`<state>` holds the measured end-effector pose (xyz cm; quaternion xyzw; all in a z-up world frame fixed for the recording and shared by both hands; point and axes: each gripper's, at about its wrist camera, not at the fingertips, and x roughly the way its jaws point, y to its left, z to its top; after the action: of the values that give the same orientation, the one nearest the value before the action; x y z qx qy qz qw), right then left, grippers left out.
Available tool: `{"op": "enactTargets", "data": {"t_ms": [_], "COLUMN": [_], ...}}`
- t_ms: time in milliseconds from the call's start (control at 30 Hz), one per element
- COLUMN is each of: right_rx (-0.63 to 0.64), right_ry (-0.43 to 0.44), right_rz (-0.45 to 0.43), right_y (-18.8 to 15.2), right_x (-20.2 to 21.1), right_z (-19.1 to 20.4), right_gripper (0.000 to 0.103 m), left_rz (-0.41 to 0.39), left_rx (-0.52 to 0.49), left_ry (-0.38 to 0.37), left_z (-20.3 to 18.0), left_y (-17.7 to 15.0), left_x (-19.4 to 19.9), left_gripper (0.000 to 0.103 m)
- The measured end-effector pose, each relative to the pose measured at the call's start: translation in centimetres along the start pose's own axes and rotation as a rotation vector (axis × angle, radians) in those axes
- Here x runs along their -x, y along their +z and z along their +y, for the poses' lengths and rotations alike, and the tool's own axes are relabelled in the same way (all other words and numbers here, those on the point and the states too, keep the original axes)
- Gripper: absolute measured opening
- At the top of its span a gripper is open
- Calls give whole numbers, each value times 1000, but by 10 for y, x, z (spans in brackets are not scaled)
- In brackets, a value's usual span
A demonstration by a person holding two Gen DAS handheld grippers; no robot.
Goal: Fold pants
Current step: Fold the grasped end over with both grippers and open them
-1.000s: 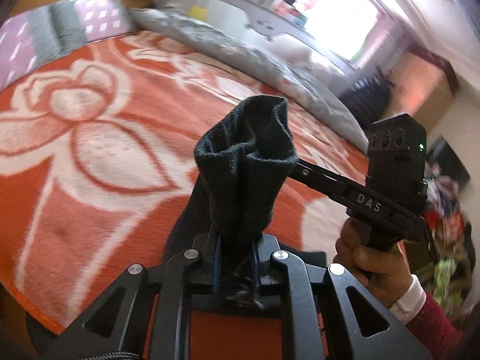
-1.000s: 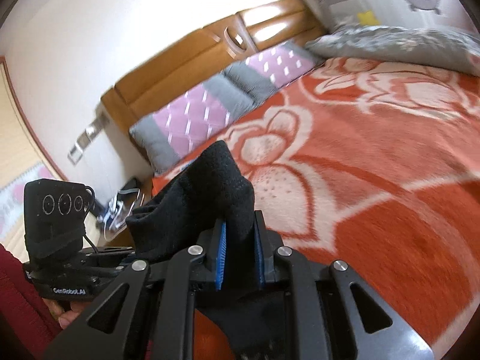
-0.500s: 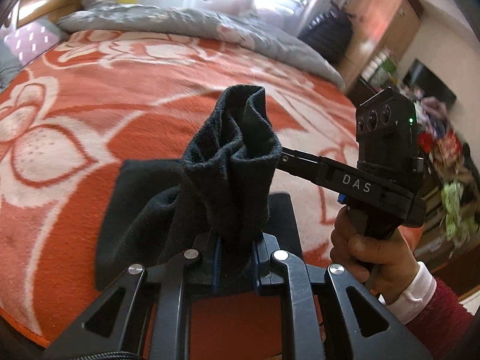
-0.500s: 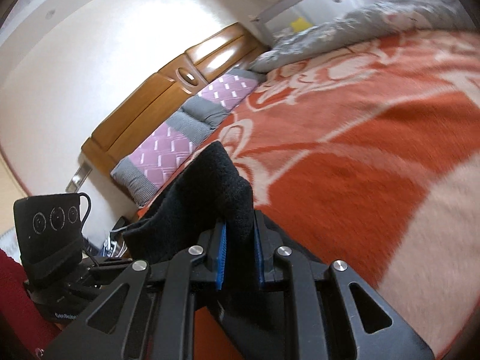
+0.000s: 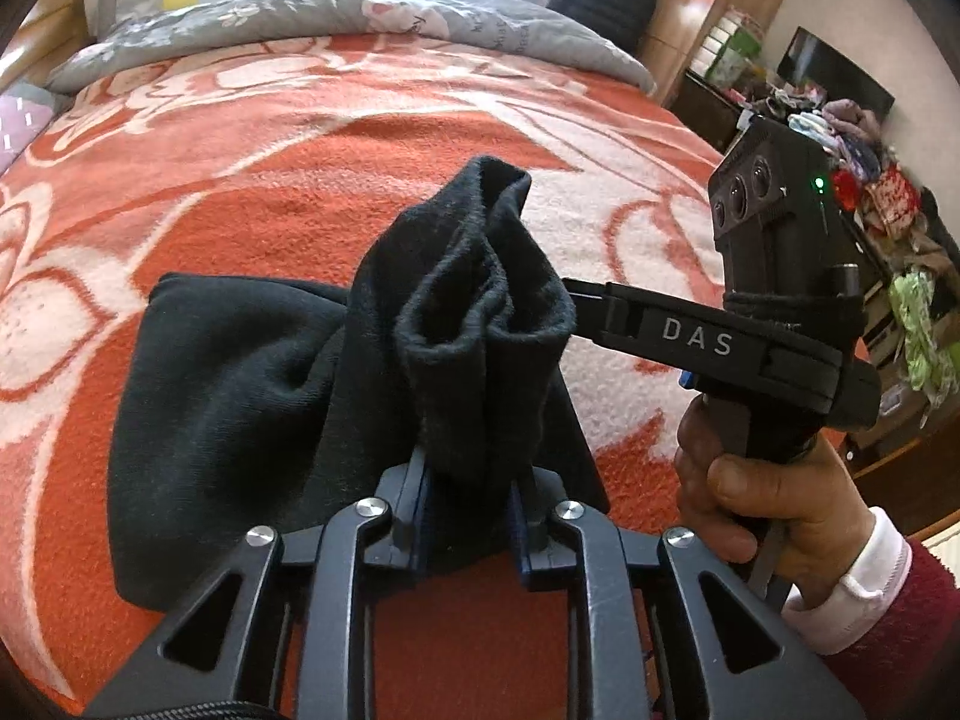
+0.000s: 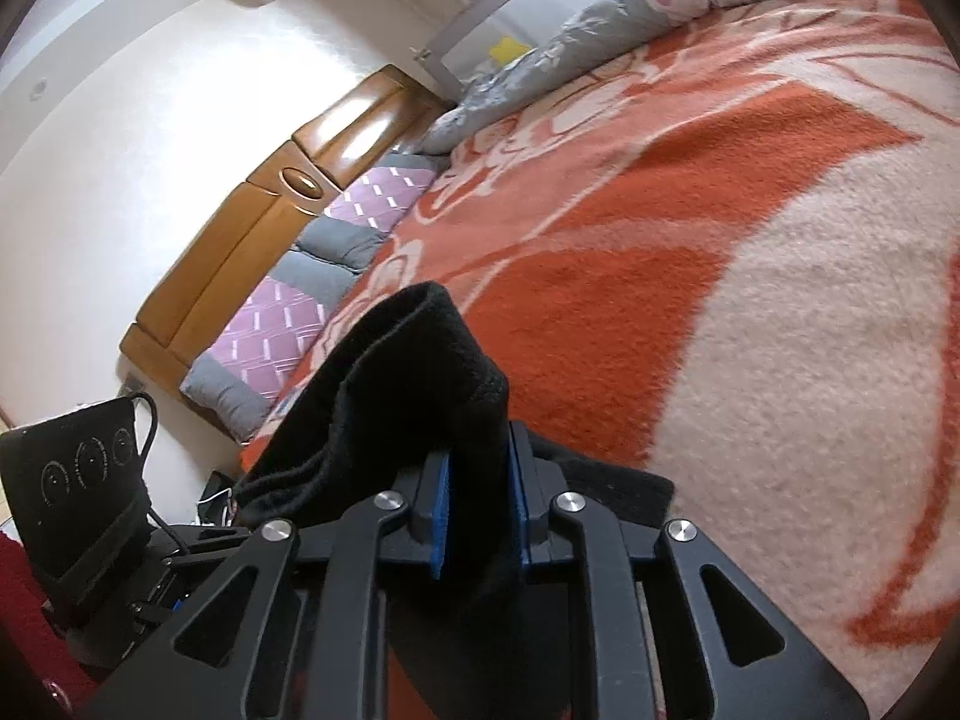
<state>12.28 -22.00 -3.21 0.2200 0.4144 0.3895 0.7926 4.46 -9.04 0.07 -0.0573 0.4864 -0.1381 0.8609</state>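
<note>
The black pants (image 5: 252, 384) now lie mostly spread on the orange blanket (image 5: 336, 138); a second ago more of them hung lifted, so we judge the fold is being laid down. Our left gripper (image 5: 468, 516) and right gripper (image 6: 477, 516) each pinch a bunched edge. The grey quilt (image 5: 372, 12) and pillows (image 6: 336, 258) sit well apart; nothing blocks us.

pants (image 5: 252, 396) bunch hides right hand-held gripper (image 5: 558, 300) fingertips; far shelf clutter (image 5: 864, 192) blurred.
</note>
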Motion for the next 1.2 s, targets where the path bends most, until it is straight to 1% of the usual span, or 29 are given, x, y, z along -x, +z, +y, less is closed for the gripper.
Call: {"op": "enactTargets", "data": {"t_ms": [133,200,267,300,333,367,400,433,533,667,800,867,933,1000,1100,1200], "right_rx": [-7,-15,-33,-46,-55,-70,-86,-103,-148,-172,-184,-182,-179,-168,-143,-99], "right_ry": [-54,-81,-113,-130,-148,-175,-198,-212,-232,-261,-282,-295,-299,-308,-317,-344], "right_rz": [-2,-5,-6,-8,-10,-14,-18,-23,-47,-67,-81,-90,-106,-123,-141,-155], "right_y": [-1,-4,-7,-8,-8,-9,-11,-12,-17,-23,-26,-26,-26,-24,-20,-14], "right_x": [5,9,14,18,21,26,30,33,45,55,64,69,73,77,81,80], "right_z": [0,-2,-2,-3,-4,-5,-6,-8,-13,-12,-6,-1,7,15,30,49], "right_gripper": [22,22,22,22,23,24,28,34,41,43,44,46,54,56,59,65], "left_rz": [-5,-3,-1,-1,1,3,8,13,19,19,7,-1,-11,-25,-49,-77], "left_rx": [-10,-20,-24,-24,-22,-21,-22,-24,-37,-52,-50,-32,-4,23,68,114], "left_ry": [-19,-30,-46,-56,-74,-91,-109,-121,-146,-173,-177,-176,-178,-170,-147,-112], "left_z": [0,-1,-3,-3,-4,-4,-5,-5,-8,-9,-2,4,13,22,37,54], "left_y": [-1,-2,-4,-4,-4,-5,-5,-4,-6,-9,-10,-11,-11,-9,-6,-2], "left_x": [1,1,1,3,3,4,4,3,4,11,21,26,33,40,50,60], "left_gripper": [32,35,41,46,50,51,53,55,55,55,57,58,60,61,64,65]}}
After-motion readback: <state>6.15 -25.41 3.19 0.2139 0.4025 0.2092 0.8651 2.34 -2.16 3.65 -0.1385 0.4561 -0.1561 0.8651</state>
